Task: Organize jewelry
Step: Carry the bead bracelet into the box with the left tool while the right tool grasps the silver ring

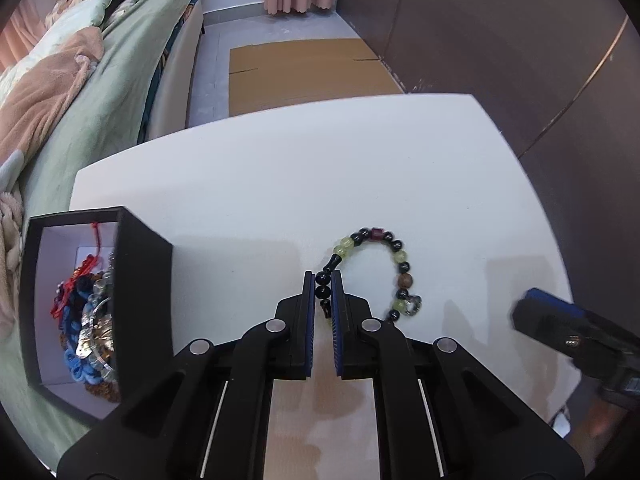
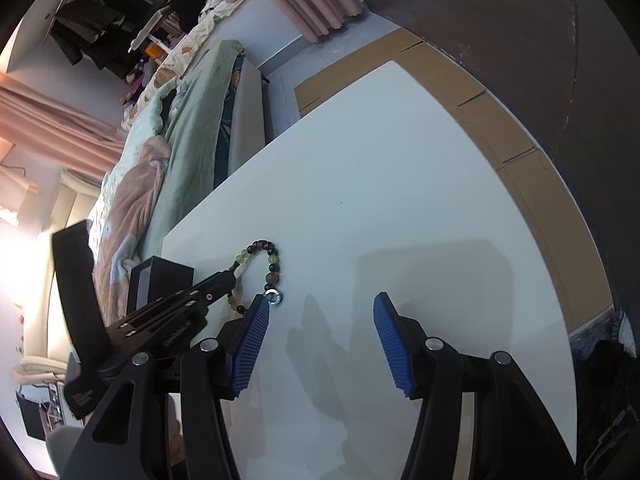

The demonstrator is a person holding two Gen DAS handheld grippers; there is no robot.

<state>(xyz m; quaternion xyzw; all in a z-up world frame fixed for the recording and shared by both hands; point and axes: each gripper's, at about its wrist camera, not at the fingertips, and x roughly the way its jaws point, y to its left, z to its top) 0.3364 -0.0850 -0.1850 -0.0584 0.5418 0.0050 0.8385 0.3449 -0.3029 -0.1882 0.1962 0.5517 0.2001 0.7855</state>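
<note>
Bedroom setting: white table [image 1: 280, 184] beside a bed [image 1: 104, 92] with green and tan bedding, cardboard sheet [image 1: 304, 72] on the floor past the far table edge.

Left hand-held gripper [image 1: 323, 280]: jaws drawn nearly together on two black beads at the near-left run of the beaded bracelet [image 1: 394, 264]. Judged clenched on the strand. Rest of the bracelet lies flat on the table, looping forward and to the right of the fingertips. Loop made of black, yellow-green, one brown and one dark red bead, with a silver ring charm [image 1: 412, 305] at its right end. Long axis of the loop runs roughly forward, away from the left hand-held gripper.

Black box [image 1: 96, 320]: open, white-lined, standing to the left of the left hand-held gripper at the table's left edge. Already holds a heap of red, blue and silver-coloured pieces. Bracelet not yet in it.

Right hand-held gripper [image 2: 318, 300]: released, jaws wide apart, holding nothing, hovering over bare table. Its left fingertip sits just beside the ring charm; contact cannot be told.

Judgement: left side is nearer to both bracelet and box, and owns the grasp. Coming move turns on box lying left of the grasp, so a lift then leftward carry. Risk: the trailing loop may drag or snag on the box wall.
</note>
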